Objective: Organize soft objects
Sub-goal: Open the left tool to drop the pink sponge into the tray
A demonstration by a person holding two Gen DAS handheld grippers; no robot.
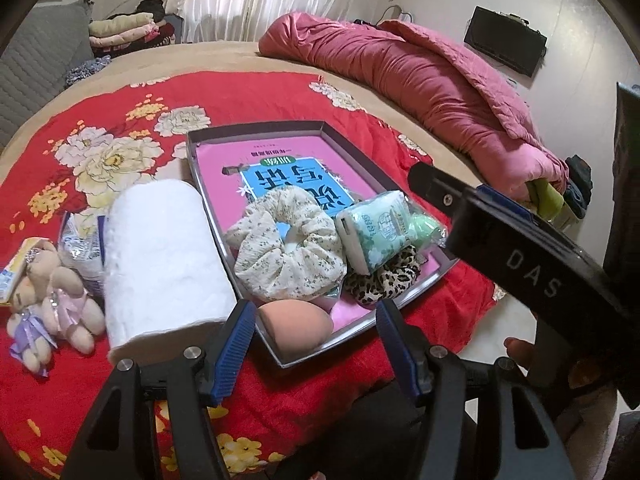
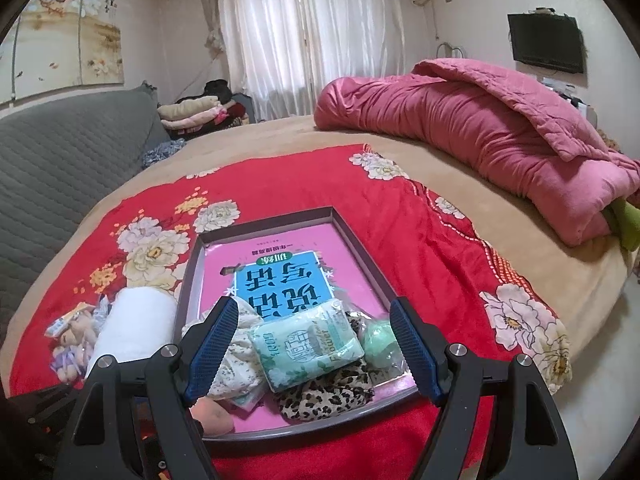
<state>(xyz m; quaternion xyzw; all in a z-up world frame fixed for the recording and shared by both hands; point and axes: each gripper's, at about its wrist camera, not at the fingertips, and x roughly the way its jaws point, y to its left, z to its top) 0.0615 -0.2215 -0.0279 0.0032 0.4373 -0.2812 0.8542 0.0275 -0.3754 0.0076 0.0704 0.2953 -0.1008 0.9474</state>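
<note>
A shallow grey box (image 1: 256, 130) (image 2: 260, 220) with a pink book inside lies on the red floral blanket. It holds a cream floral scrunchie (image 1: 288, 240) (image 2: 236, 364), a green tissue pack (image 1: 376, 228) (image 2: 308, 344), a leopard scrunchie (image 1: 384, 280) (image 2: 324, 396), a green sponge in plastic (image 1: 426, 228) (image 2: 380, 340) and a peach makeup sponge (image 1: 296, 326) (image 2: 214, 414). My left gripper (image 1: 316, 344) is open and empty just before the box's near edge. My right gripper (image 2: 310, 344) is open and empty above the tissue pack; it also shows in the left wrist view (image 1: 460, 200).
Left of the box lie a white towel roll (image 1: 160, 256) (image 2: 132, 324), small plush bears (image 1: 48, 288) (image 2: 74, 344) and a crinkly packet (image 1: 80, 248). A pink quilt (image 1: 420, 76) (image 2: 480, 128) is bunched at the bed's far right. A grey headboard (image 2: 60, 160) stands left.
</note>
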